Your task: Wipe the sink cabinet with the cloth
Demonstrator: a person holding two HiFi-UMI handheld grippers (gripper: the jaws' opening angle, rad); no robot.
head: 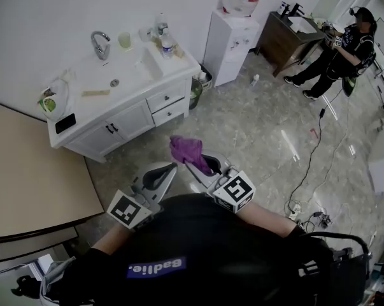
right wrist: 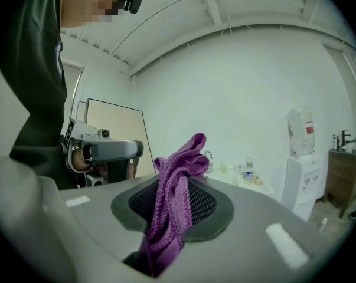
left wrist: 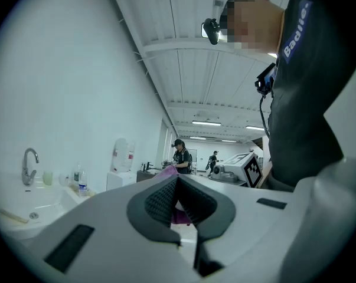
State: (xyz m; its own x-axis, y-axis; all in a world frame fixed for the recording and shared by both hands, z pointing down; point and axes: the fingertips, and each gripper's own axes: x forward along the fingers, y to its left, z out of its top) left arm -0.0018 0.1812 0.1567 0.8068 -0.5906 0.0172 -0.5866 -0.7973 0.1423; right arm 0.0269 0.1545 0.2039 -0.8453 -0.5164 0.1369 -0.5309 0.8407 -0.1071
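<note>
Cloth (head: 189, 149), purple and bunched, is pinched in the right hand-held gripper (head: 202, 164), sticking out past its tips. The left hand-held gripper (head: 169, 169), just beside, is closed on nothing. The sink cabinet (head: 134, 121) stands well ahead. So bunched, the cloth could likely slip free under wiping pressure.

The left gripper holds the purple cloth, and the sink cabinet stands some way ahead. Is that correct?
Not quite: the right gripper holds the purple cloth, pinched between its jaws, as the right gripper view shows. The sink cabinet does stand some way ahead.
</note>
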